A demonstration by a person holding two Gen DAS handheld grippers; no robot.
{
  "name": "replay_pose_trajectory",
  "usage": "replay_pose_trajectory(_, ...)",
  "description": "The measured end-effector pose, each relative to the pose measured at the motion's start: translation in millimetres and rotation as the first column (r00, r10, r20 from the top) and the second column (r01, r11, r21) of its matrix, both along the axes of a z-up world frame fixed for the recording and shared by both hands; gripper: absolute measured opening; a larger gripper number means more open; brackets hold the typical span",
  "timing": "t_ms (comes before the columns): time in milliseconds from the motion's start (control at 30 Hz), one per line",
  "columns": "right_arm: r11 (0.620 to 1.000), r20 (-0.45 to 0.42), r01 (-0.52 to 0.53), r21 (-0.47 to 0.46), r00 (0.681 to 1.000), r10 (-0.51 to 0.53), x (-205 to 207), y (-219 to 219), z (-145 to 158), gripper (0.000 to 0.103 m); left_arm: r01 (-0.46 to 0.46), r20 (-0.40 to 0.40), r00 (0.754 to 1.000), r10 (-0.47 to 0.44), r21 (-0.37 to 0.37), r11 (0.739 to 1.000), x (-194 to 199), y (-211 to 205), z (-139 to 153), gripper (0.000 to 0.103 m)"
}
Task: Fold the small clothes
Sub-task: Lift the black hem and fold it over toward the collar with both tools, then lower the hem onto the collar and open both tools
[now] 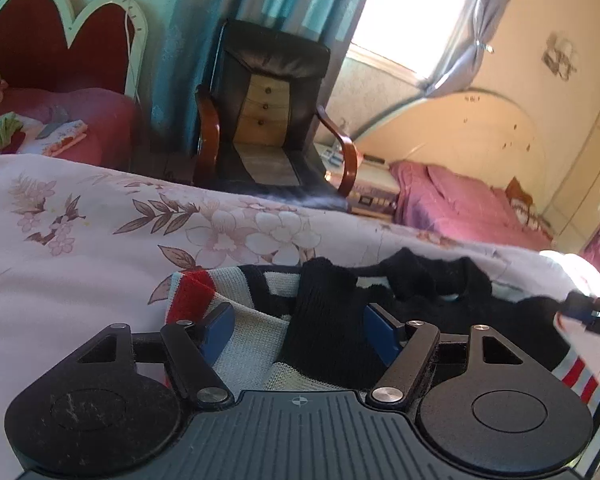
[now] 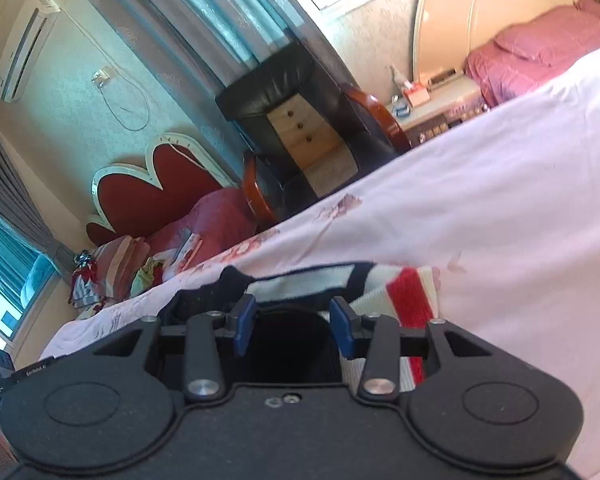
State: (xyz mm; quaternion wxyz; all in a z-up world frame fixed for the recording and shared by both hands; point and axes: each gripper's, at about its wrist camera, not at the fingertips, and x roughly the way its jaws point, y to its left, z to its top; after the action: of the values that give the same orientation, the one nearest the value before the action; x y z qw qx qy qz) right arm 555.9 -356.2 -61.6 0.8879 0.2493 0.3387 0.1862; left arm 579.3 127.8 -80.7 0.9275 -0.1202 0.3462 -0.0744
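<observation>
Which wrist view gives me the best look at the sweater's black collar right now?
The left wrist view: the sweater lies spread on the floral bedsheet, its black collar in sight beyond the open left gripper. The right wrist view shows only striped knit and a dark patch between the open right gripper fingers.

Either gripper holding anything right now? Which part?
Nothing held. The left gripper is open, its jaws either side of a black fold of the knit sweater. The right gripper is also open over the sweater's dark edge.
</observation>
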Motion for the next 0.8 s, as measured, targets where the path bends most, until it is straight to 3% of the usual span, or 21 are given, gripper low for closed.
replay_pose_trajectory(67, 0.999, 0.025, 0.030, 0.022, 0.999, -0.031, -1.0, -4.9, 2.0, 0.042, 0.023, -0.024, 0.999, -0.022, 0.044, 0.999, 3.8, -6.3, -1.9, 0.068)
replay_pose_trajectory(100, 0.999, 0.029, 0.032, 0.017, 0.999, -0.032, -0.7, -5.0, 2.5, 0.042, 0.037, -0.035, 0.999, -0.034, 0.072, 0.997, 4.9, -11.8, -3.7, 0.058)
replay_pose_trajectory(267, 0.989, -0.019, -0.059, -0.137, 0.998, 0.057, 6.2, 14.5, -4.1, 0.039, 0.052, -0.033, 0.998, -0.048, 0.124, 0.991, 1.3, -20.2, -3.8, 0.053)
replay_pose_trajectory(300, 0.984, -0.023, -0.071, -0.164, 0.997, 0.069, 6.8, 18.6, -6.2, 0.039, 0.053, -0.031, 0.998, -0.049, 0.143, 0.988, 0.3, -22.1, -3.4, 0.044)
replay_pose_trajectory(367, 0.971, -0.026, -0.083, -0.225, 0.997, 0.079, 5.9, 29.0, -8.2, 0.033, 0.051, -0.011, 0.999, -0.050, 0.171, 0.984, -2.4, -25.3, -2.6, 0.026)
replay_pose_trajectory(400, 0.958, -0.022, -0.085, -0.274, 0.996, 0.082, 5.2, 35.9, -8.5, 0.023, 0.048, 0.001, 0.999, -0.049, 0.176, 0.983, -4.8, -26.5, -1.7, 0.017)
replay_pose_trajectory(433, 0.945, -0.011, -0.098, -0.311, 0.995, 0.100, 3.8, 43.5, -8.0, 0.010, 0.042, 0.013, 0.999, -0.045, 0.181, 0.983, -6.2, -27.2, -0.9, 0.013)
replay_pose_trajectory(500, 0.918, 0.007, -0.117, -0.380, 0.992, 0.129, 1.2, 55.2, -7.5, 0.006, 0.022, 0.043, 0.999, -0.029, 0.159, 0.987, -10.2, -25.5, 1.1, 0.004)
replay_pose_trajectory(567, 0.898, 0.061, -0.087, -0.432, 0.990, 0.125, -6.5, 59.6, -2.2, 0.005, -0.001, 0.097, 0.995, -0.010, 0.115, 0.993, -16.6, -20.4, 8.0, 0.004)
replay_pose_trajectory(667, 0.927, 0.170, 0.028, -0.375, 0.985, 0.039, -16.7, 45.2, 12.7, 0.005, -0.033, 0.180, 0.984, 0.015, 0.098, 0.995, -22.8, -18.1, 18.3, 0.004)
replay_pose_trajectory(733, 0.932, 0.216, 0.073, -0.355, 0.976, 0.006, -19.7, 39.0, 16.8, 0.005, -0.062, 0.214, 0.976, 0.033, 0.131, 0.989, -19.9, -21.1, 22.2, 0.004)
replay_pose_trajectory(800, 0.922, 0.193, 0.082, -0.380, 0.981, -0.008, -13.1, 39.7, 9.4, 0.005, -0.070, 0.159, 0.986, 0.039, 0.195, 0.978, -8.1, -28.0, 14.5, 0.004)
